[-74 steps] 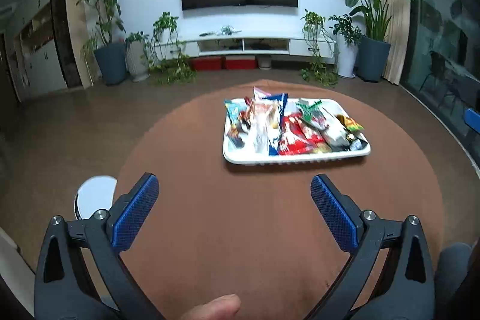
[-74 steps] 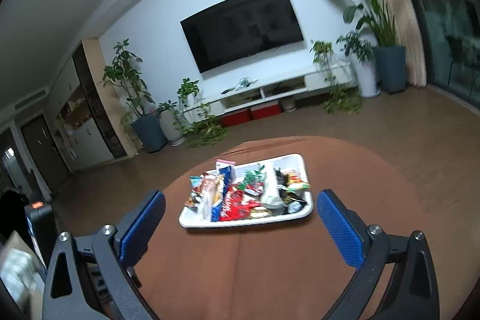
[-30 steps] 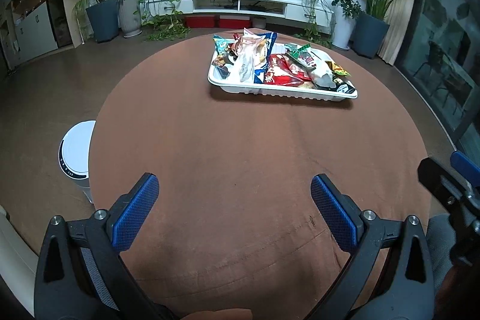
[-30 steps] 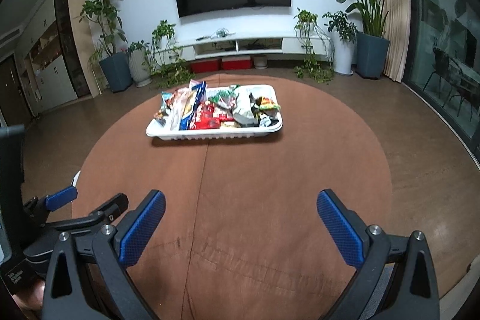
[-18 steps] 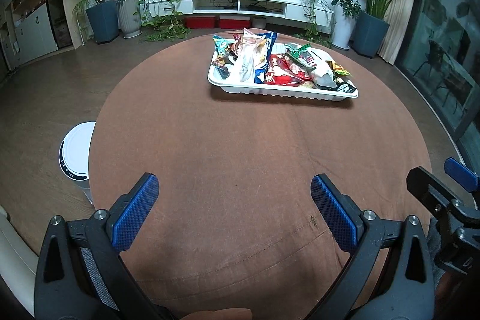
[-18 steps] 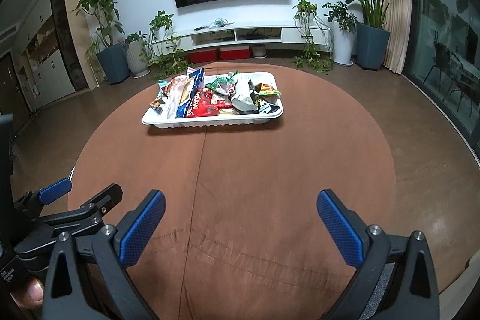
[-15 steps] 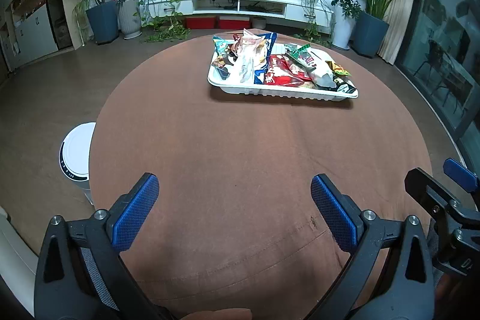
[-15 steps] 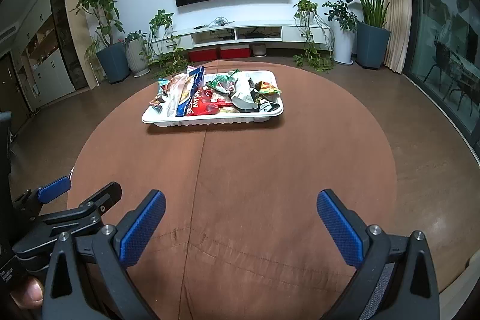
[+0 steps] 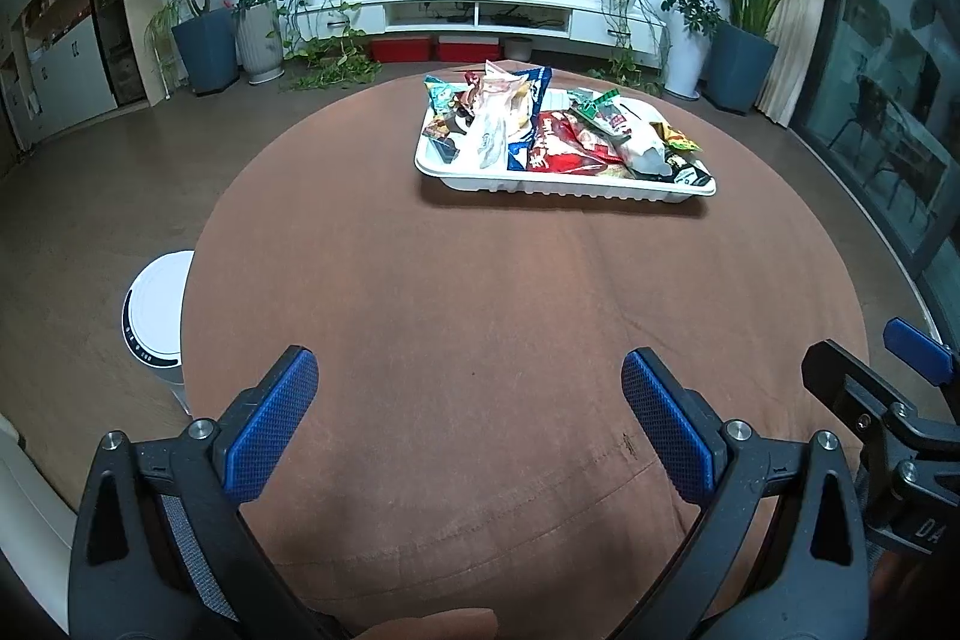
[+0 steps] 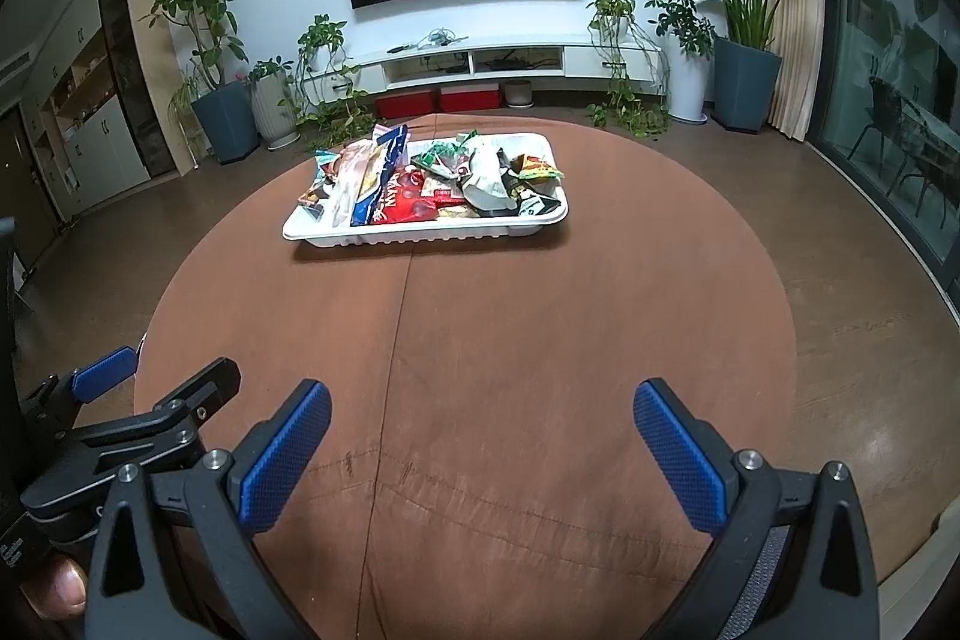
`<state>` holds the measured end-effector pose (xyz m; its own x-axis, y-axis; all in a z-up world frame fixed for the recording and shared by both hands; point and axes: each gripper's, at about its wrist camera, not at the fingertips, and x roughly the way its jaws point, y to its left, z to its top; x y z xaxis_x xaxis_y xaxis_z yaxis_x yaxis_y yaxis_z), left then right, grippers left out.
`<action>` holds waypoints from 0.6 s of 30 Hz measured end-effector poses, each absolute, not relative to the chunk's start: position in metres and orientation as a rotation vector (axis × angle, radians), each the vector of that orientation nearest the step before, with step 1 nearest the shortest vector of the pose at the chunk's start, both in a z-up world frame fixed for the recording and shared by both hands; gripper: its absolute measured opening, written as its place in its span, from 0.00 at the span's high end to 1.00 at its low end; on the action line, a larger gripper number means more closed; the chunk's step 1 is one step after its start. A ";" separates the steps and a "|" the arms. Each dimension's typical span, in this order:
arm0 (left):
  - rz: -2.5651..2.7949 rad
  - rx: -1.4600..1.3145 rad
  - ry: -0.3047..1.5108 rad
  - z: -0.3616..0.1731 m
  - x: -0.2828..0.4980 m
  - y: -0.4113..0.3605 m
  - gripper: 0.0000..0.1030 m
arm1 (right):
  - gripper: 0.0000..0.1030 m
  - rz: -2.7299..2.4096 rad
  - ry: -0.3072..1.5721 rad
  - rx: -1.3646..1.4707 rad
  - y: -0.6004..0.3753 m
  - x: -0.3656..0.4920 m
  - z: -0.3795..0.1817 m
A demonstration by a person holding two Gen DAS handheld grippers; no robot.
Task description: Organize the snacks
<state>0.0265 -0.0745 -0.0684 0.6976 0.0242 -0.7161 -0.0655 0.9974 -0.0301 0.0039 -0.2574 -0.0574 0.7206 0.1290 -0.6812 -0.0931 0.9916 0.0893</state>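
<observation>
A white tray [image 9: 570, 185] heaped with several snack packets [image 9: 561, 142] sits on the far half of a round brown table [image 9: 480, 316]. The tray also shows in the right wrist view [image 10: 420, 235], its snacks [image 10: 432, 184] piled inside. My left gripper [image 9: 471, 400] is open and empty over the near table edge, far short of the tray. My right gripper [image 10: 483, 421] is open and empty, also near the front edge. Each gripper shows at the edge of the other's view, the right one [image 9: 876, 400] and the left one [image 10: 144, 400].
A white round appliance [image 9: 153, 316] stands on the floor left of the table. Beyond the table are a TV stand [image 9: 480, 16], potted plants [image 9: 204, 40] and glass doors [image 9: 888, 100] on the right.
Both grippers pulled back and rose over the past seconds, so the tray looks farther away. In the last half second almost nothing moved.
</observation>
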 end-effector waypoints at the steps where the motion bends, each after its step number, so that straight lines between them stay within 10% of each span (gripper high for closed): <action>1: 0.048 -0.054 0.798 -0.068 0.025 -0.075 0.00 | 0.00 0.122 0.755 0.049 -0.257 0.004 -0.057; 18: 0.047 -0.052 0.804 -0.070 0.025 -0.077 0.00 | 0.00 0.124 0.759 0.050 -0.256 0.004 -0.060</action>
<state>0.0253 -0.0770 -0.0702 0.6929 0.0223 -0.7207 -0.0618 0.9977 -0.0285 0.0044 -0.2560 -0.0600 0.7185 0.1301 -0.6833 -0.0937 0.9915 0.0902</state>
